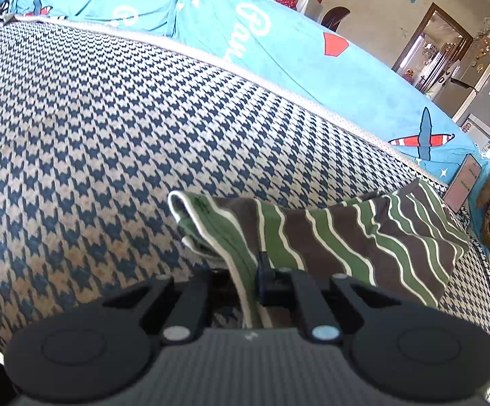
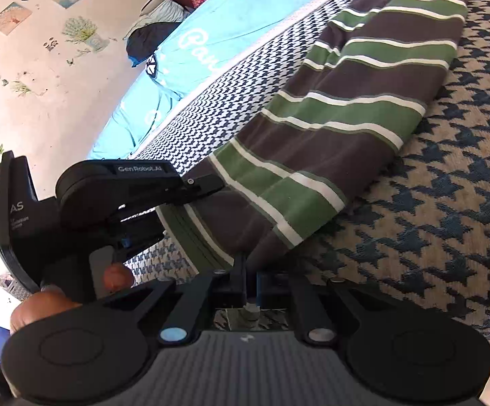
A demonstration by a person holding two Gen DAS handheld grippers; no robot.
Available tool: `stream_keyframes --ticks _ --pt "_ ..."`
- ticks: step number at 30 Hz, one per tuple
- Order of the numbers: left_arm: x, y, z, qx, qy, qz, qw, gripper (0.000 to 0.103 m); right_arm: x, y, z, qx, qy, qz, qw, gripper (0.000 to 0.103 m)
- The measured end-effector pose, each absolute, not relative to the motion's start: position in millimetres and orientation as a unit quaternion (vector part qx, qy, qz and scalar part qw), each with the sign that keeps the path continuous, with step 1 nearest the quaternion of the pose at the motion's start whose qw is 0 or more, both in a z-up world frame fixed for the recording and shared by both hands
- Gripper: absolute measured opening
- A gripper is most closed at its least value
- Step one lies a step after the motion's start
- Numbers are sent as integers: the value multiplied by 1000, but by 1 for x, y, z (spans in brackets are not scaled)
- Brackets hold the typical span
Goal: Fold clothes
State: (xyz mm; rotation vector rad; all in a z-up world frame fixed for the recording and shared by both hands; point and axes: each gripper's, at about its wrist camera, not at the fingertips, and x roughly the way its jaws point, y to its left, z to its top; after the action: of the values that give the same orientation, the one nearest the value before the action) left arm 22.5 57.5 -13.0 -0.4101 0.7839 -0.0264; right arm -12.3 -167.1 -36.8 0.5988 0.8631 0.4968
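Right wrist view, nearest first: the right gripper [image 2: 246, 270] pinches the near corner of the striped shirt [image 2: 363, 94], with the left gripper [image 2: 207, 184] just beside it, clamped on the same hem. From both, the shirt's long axis runs straight away across the houndstooth mattress [image 2: 448, 203] toward the blue sheet [image 2: 211, 30].

Bright, even daylight fills both views, with soft shadows beneath the striped garment [image 1: 346, 233]. Strong fisheye bending curves the bed [image 1: 109, 118] edges; black vignette darkens corners, and distant room details look slightly soft.
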Motion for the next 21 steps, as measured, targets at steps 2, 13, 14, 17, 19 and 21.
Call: stream_keyframes --ticks 2,13,14,17,19,21 --pt "28 59 -4 -182 371 -10 911 6 -9 -161 -33 276 405 242 837 7" --pt "71 111 31 -136 352 22 926 6 24 -105 -21 278 403 291 822 7" --pt "75 116 32 -129 352 29 927 6 27 -98 -21 278 405 296 819 7" --pt "87 133 34 -115 357 50 926 6 36 -73 -21 270 406 316 814 7" --pt "97 144 32 -117 367 61 921 6 41 -58 -23 262 410 327 810 7" --pt "105 157 28 -120 378 82 914 6 46 -46 -26 257 420 328 806 7"
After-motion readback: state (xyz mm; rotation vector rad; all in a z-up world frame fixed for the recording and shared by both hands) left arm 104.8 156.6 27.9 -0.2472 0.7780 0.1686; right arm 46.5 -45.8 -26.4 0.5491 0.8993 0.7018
